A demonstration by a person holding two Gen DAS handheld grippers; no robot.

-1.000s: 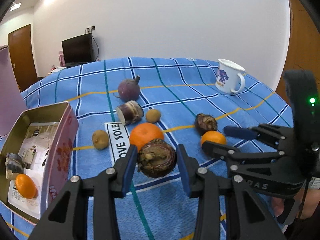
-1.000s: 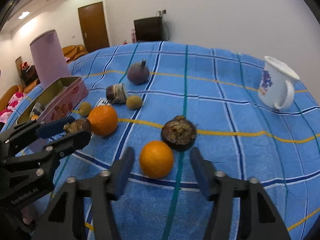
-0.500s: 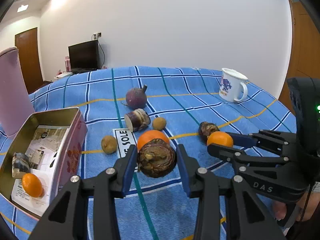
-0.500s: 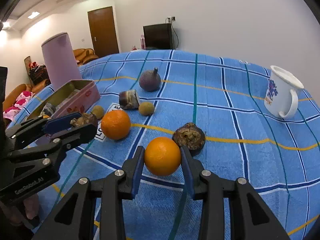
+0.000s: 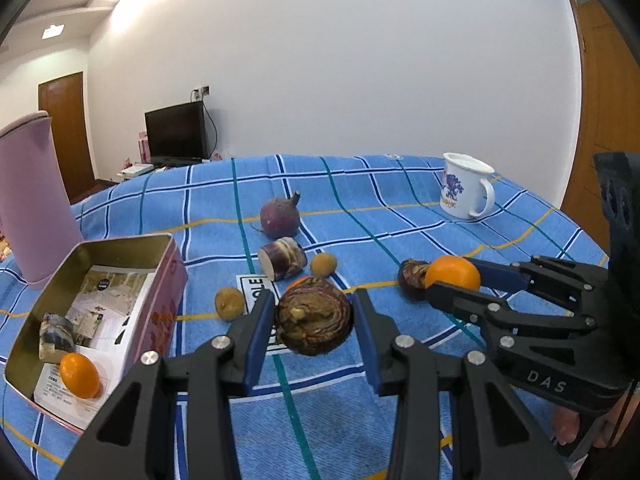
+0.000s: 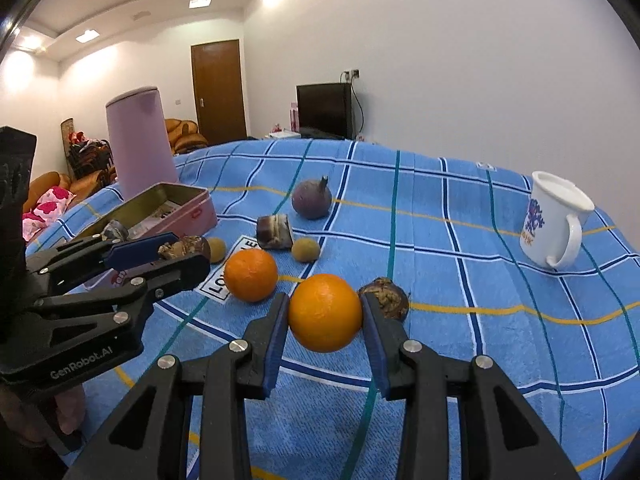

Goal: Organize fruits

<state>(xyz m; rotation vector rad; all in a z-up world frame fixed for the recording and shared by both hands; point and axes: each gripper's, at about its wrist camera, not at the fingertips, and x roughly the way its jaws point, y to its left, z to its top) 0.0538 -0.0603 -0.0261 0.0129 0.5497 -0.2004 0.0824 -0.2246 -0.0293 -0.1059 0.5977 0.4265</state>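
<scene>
The right gripper [image 6: 325,322], open a second ago, now pinches the orange [image 6: 325,312] off the bench; the left gripper [image 5: 315,322] still holds the brown fruit [image 5: 314,319]. Tin [image 5: 120,245] waits at nine o'clock.

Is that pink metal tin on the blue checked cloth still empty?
No, the open pink metal tin already holds a small orange fruit and a dark cut chunk lying on printed paper.
</scene>
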